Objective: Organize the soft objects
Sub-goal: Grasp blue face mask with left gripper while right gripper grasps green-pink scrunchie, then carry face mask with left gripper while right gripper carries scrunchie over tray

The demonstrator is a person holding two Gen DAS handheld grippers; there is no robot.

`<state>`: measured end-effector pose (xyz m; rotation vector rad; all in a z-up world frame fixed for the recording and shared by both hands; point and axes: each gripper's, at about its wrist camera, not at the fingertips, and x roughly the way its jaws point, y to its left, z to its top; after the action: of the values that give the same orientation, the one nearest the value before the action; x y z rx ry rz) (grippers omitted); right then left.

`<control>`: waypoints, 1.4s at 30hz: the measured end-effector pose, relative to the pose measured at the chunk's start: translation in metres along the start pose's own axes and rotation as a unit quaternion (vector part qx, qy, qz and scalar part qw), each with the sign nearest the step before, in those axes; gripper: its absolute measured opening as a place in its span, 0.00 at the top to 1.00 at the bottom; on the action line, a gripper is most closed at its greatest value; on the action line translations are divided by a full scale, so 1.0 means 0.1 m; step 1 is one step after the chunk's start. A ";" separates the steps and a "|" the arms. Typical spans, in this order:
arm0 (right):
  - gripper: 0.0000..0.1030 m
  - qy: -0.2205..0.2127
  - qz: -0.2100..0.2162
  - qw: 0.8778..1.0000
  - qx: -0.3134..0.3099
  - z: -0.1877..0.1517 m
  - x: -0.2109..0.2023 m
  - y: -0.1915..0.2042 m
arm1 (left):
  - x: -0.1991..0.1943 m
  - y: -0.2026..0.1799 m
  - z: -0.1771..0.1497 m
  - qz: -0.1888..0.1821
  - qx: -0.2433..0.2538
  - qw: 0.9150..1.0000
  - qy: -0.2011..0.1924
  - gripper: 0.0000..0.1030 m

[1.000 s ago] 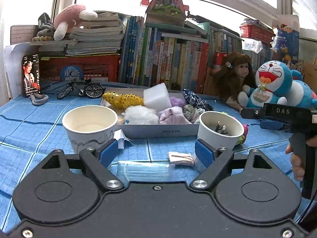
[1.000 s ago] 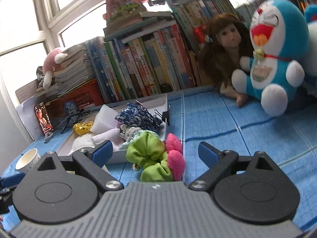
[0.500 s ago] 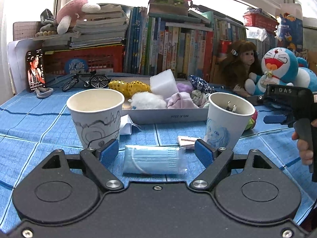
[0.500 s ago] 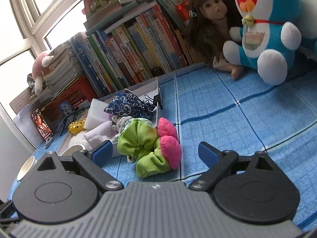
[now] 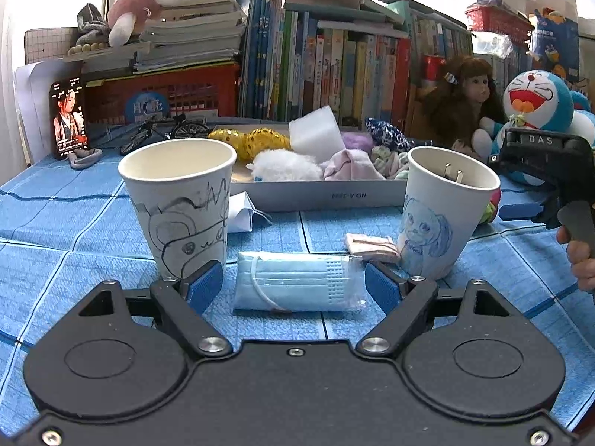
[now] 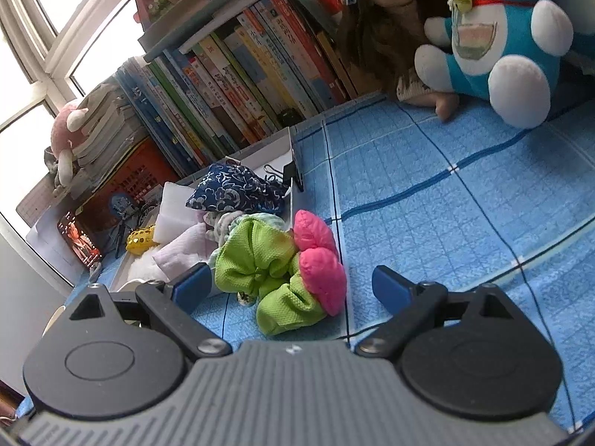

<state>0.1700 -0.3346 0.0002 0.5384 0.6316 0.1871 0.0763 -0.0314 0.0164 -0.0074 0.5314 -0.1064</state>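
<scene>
1. While spread wide, left gripper (image 5: 293,284): straddling wrapped blue face mask (image 5: 297,286) on blue cloth (image 5: 74,223), untouched; between two paper cups (image 5: 178,200).
2. Right gripper (image 6: 290,286): spread; green-and-pink scrunchie (image 6: 282,267) between pads, unpinched, beside tray (image 6: 286,145).

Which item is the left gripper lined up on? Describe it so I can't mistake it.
On the blue checked cloth, look between the two paper cups. The face mask lies flat there between the open left gripper fingers: pale blue, pleated, in clear wrap, unlike the small pink folded cloth behind it.
</scene>
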 end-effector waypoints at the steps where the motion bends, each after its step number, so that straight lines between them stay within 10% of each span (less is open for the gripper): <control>1: 0.05 0.001 0.000 1.000 0.004 0.00 0.01 0.00 | 0.02 0.00 0.00 0.001 0.000 1.000 0.002 0.20; 16: 0.06 0.008 0.000 0.999 0.033 0.05 0.25 0.00 | 0.25 -0.06 -0.04 0.008 -0.009 0.999 0.031 0.20; 33: 0.64 -0.008 0.007 0.999 0.049 -0.01 0.02 -0.07 | 0.15 -0.12 -0.02 -0.004 0.000 1.000 0.017 0.31; 42: 0.66 -0.017 -0.002 0.999 0.044 -0.03 -0.13 -0.11 | -0.03 -0.20 0.01 -0.014 0.016 1.000 -0.003 0.32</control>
<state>0.1576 -0.3467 -0.0006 0.6251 0.6089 0.1469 0.0721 -0.0506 0.0198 0.0153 0.5234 -0.1425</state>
